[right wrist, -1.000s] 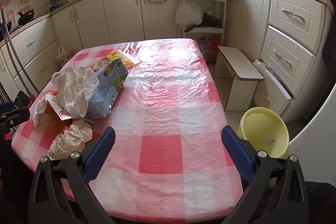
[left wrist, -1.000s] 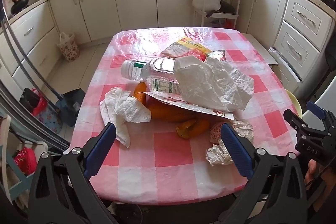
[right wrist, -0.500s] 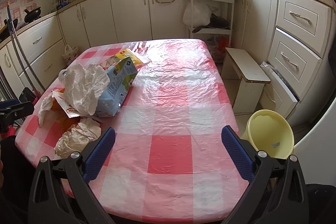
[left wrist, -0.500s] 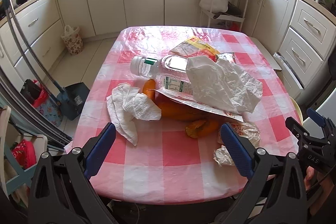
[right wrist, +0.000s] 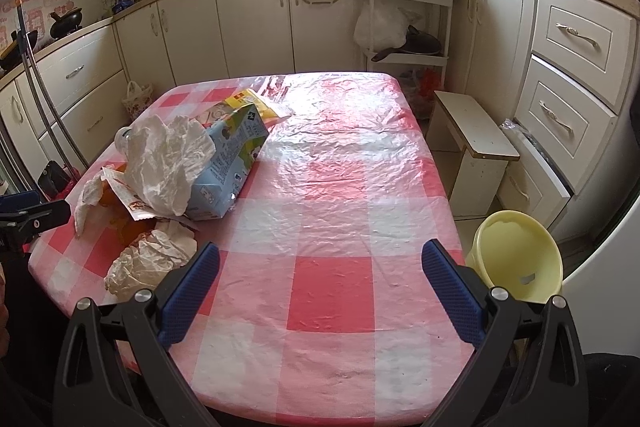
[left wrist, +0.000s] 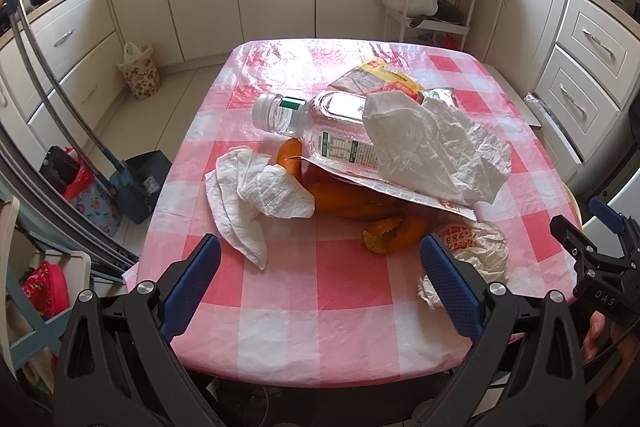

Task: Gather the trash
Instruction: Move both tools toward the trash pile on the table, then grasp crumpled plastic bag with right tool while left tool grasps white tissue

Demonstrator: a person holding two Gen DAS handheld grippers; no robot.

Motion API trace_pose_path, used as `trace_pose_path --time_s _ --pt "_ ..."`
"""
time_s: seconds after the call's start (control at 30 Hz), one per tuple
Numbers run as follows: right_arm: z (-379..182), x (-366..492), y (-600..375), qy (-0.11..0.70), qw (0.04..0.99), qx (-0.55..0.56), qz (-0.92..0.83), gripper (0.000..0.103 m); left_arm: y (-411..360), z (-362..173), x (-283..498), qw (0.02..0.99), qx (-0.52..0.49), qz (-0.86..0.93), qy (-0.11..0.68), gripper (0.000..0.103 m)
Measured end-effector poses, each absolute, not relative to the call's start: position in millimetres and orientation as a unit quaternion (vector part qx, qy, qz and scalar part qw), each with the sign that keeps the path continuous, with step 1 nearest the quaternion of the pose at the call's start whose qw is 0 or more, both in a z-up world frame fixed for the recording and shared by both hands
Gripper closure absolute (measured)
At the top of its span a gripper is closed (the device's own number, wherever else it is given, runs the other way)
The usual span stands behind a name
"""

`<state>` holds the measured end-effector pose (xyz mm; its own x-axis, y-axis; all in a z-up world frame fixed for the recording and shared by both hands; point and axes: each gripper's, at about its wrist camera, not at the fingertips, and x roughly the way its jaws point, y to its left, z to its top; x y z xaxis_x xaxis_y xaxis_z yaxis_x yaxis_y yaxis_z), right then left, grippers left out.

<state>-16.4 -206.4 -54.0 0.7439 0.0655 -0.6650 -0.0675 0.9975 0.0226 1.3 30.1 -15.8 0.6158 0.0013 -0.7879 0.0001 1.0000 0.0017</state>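
A heap of trash lies on the pink checked table (left wrist: 340, 291): a clear plastic bottle (left wrist: 320, 123), crumpled white paper (left wrist: 436, 151), a white tissue (left wrist: 248, 199), orange peel (left wrist: 352, 203), a crumpled wrapper (left wrist: 476, 247) and a yellow packet (left wrist: 384, 79). My left gripper (left wrist: 320, 287) is open and empty above the table's near edge, short of the heap. In the right wrist view the heap shows a blue carton (right wrist: 232, 163) and the wrapper (right wrist: 148, 259). My right gripper (right wrist: 320, 291) is open and empty over the bare cloth, right of the heap.
A yellow plastic basin (right wrist: 520, 255) stands on the floor at the table's right. A small white stool (right wrist: 472, 143) is beyond it. A dustpan (left wrist: 140, 179) and a floral bag (left wrist: 138, 71) are on the floor to the left. Cabinets ring the room.
Both grippers have drawn back and risen a little, so more of the table and the heap shows. Nothing on the table has moved. Both stay open.
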Motion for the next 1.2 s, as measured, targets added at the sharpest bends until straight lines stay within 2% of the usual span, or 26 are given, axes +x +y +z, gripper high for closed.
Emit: trace_pose_path --time_s 0.33,0.53,0.6,0.77,0.9,0.97,1.13,1.2 --pt "-50 -28 -189 0.341 0.933 -0.005 0.116 0.006 55 -25 -2 0.894 0.002 0.035 0.446 0.006" --pt "-55 -35 -151 0.339 0.920 -0.052 0.190 0.007 84 -35 -7 0.888 -0.019 0.058 0.456 0.006" --pt "-57 -37 -141 0.342 0.913 -0.057 0.215 0.009 90 -38 -7 0.888 -0.022 0.061 0.456 0.006" --pt "-62 -27 -130 0.358 0.901 -0.041 0.243 0.025 94 -39 1 0.890 -0.018 0.065 0.451 0.006" --pt "-64 -22 -123 0.358 0.900 -0.039 0.244 0.027 96 -37 12 0.894 -0.020 0.067 0.443 0.006" --pt "-66 -21 -123 0.361 0.899 -0.037 0.244 0.034 95 -39 21 0.894 -0.007 0.071 0.442 0.006" --pt "-75 -15 -118 0.378 0.892 -0.041 0.244 0.042 102 -51 44 0.888 -0.002 0.096 0.450 0.006" --pt "-77 -14 -118 0.383 0.889 -0.037 0.249 0.048 105 -54 50 0.887 -0.006 0.096 0.452 0.007"
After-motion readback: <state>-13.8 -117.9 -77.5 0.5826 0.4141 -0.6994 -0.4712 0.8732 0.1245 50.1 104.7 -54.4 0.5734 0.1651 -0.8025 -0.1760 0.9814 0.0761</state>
